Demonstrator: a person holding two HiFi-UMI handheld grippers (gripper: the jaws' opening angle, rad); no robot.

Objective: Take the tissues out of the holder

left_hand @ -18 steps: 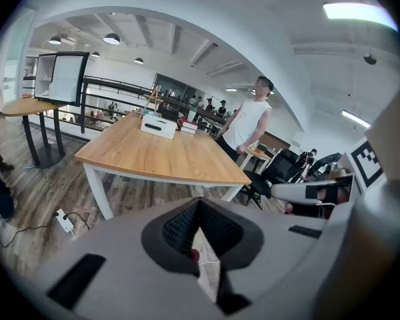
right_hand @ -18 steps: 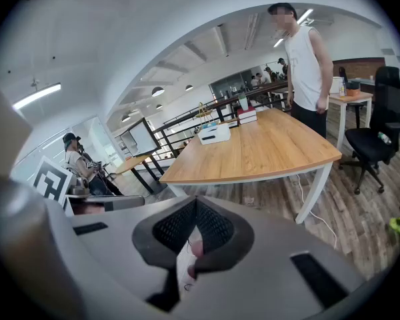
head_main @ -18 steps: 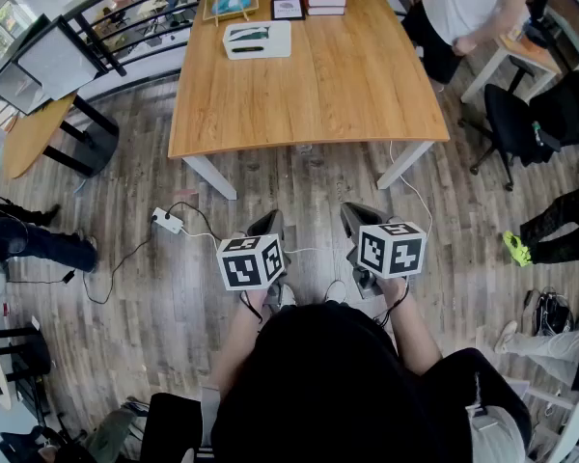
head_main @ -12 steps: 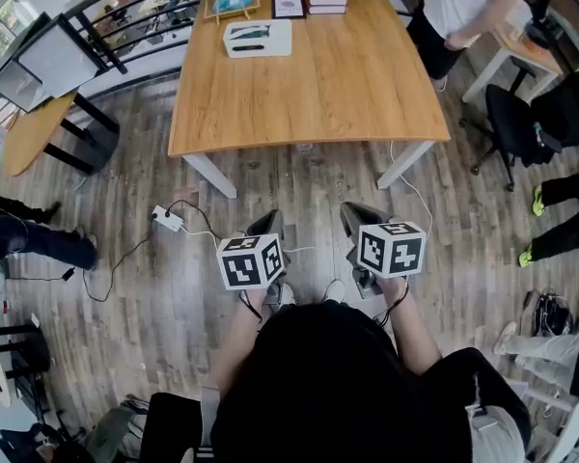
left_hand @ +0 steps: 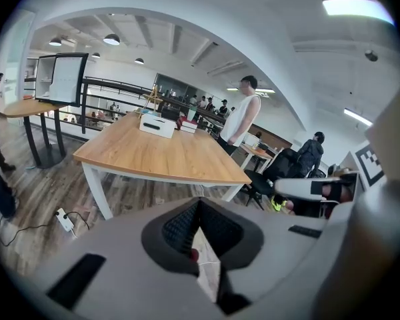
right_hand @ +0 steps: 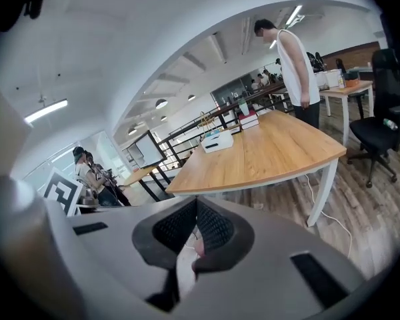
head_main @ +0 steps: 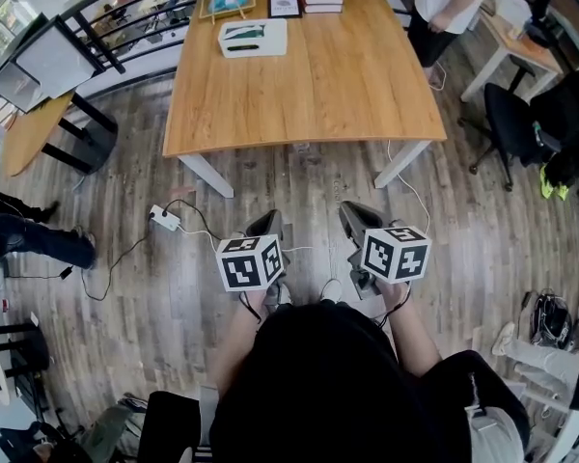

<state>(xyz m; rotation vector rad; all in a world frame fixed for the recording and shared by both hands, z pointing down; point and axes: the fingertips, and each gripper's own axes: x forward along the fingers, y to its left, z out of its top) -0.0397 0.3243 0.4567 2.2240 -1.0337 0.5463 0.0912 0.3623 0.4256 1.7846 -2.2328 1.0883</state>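
Seen from above, a person stands on the floor well short of a wooden table (head_main: 309, 95). The white tissue holder (head_main: 253, 38) sits at the table's far edge, upper centre of the frame, untouched. The left gripper (head_main: 267, 223) and right gripper (head_main: 355, 215), lower centre, both have their jaws together and empty. The task looks not yet begun.

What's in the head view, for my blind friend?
The left gripper and right gripper, both shut and empty, hover over the floor, short of a wooden table. A white tissue holder sits at its far end.
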